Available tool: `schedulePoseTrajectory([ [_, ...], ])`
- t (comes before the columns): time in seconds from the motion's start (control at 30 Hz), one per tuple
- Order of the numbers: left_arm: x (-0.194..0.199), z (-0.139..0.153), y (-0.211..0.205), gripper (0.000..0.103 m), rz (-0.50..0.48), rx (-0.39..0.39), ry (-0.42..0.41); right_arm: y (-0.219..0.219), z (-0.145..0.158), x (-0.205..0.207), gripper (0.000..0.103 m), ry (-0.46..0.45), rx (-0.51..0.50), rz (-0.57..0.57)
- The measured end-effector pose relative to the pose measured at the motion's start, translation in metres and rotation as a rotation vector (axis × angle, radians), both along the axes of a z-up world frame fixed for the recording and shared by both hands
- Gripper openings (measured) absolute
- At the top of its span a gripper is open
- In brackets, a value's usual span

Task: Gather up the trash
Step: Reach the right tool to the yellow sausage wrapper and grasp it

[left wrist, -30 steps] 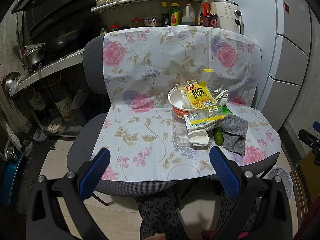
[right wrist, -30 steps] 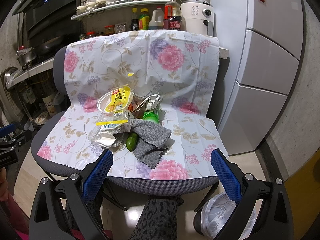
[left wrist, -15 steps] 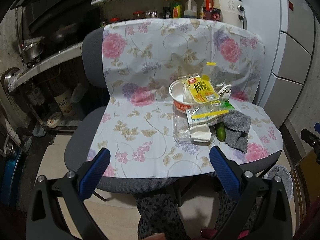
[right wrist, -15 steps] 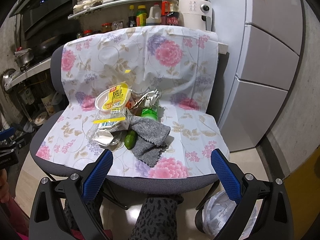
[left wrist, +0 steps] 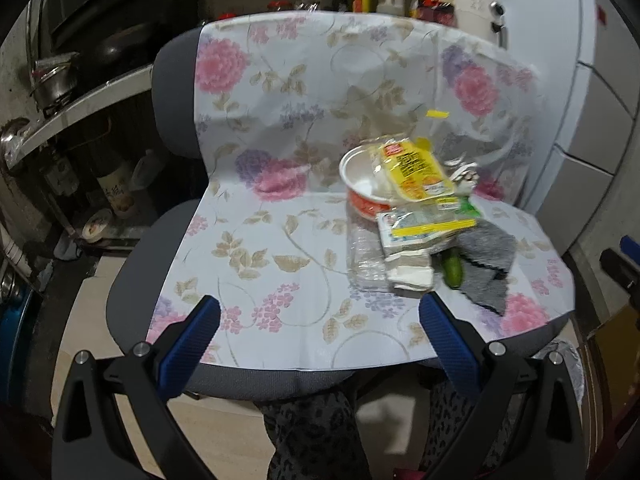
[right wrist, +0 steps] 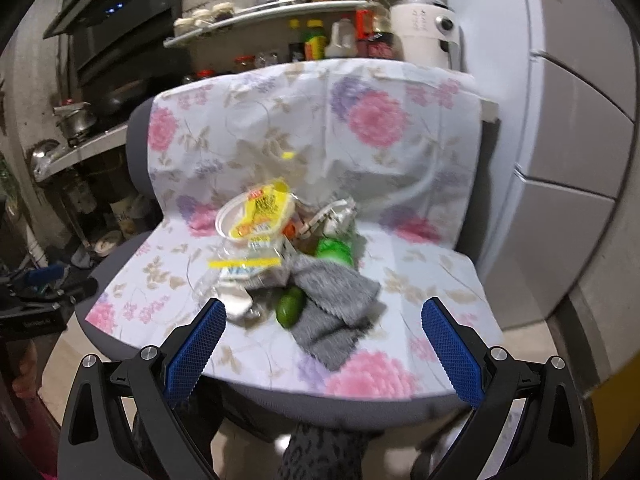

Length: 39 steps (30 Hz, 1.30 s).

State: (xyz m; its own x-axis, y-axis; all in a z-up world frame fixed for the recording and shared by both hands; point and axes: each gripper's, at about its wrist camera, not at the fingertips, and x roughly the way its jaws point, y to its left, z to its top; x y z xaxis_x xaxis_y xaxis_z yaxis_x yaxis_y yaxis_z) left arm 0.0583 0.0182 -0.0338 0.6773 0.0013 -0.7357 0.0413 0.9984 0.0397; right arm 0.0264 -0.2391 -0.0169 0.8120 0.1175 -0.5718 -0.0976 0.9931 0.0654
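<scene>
A pile of trash lies on a chair seat covered by a floral cloth (left wrist: 280, 240): a white and red instant-noodle bowl (left wrist: 362, 188), a yellow snack wrapper (left wrist: 416, 168), a clear crushed bottle (left wrist: 366, 256), white packets (left wrist: 412, 272), a small green fruit (left wrist: 452, 270) and a grey rag (left wrist: 486, 260). My left gripper (left wrist: 320, 330) is open and empty over the seat's front edge, left of the pile. My right gripper (right wrist: 324, 328) is open and empty, just in front of the green fruit (right wrist: 290, 306) and the rag (right wrist: 336, 308). A green bottle (right wrist: 334, 250) lies behind the rag.
A white fridge (right wrist: 568, 140) stands right of the chair. A shelf with sauce bottles (right wrist: 316, 42) and a white appliance (right wrist: 424, 32) is behind the backrest. A stove counter with pots (left wrist: 56, 88) is at the left. A white bag (left wrist: 564, 364) lies on the floor at right.
Both grippers have moved forward toward the chair, so the seat and the trash pile look larger and closer. Both stay open and empty.
</scene>
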Motion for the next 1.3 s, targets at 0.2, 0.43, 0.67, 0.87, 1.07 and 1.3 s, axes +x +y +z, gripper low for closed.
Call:
schedulePoseTrajectory([
  [0.2,0.027,-0.015,0.002,0.096,0.029,0.026,0.017,0.018,-0.010,0.048,0.097,0.014,0.019,0.077],
  [0.43,0.066,-0.030,0.011,0.096,0.013,-0.018,0.023,0.036,-0.038,0.106,0.092,0.058,0.021,0.119],
  [0.67,0.106,-0.048,0.012,0.096,0.047,-0.014,0.037,0.046,-0.066,0.165,0.064,0.154,0.091,0.164],
  [0.87,0.124,-0.065,0.016,0.096,0.039,-0.052,0.095,0.052,-0.089,0.206,0.062,0.232,0.149,0.175],
  [1.07,0.119,-0.066,0.020,0.096,0.042,-0.056,0.100,0.061,-0.089,0.217,0.038,0.251,0.158,0.185],
  [1.3,0.090,-0.045,0.027,0.096,0.036,-0.066,0.046,0.052,-0.032,0.176,0.005,0.057,0.224,0.197],
])
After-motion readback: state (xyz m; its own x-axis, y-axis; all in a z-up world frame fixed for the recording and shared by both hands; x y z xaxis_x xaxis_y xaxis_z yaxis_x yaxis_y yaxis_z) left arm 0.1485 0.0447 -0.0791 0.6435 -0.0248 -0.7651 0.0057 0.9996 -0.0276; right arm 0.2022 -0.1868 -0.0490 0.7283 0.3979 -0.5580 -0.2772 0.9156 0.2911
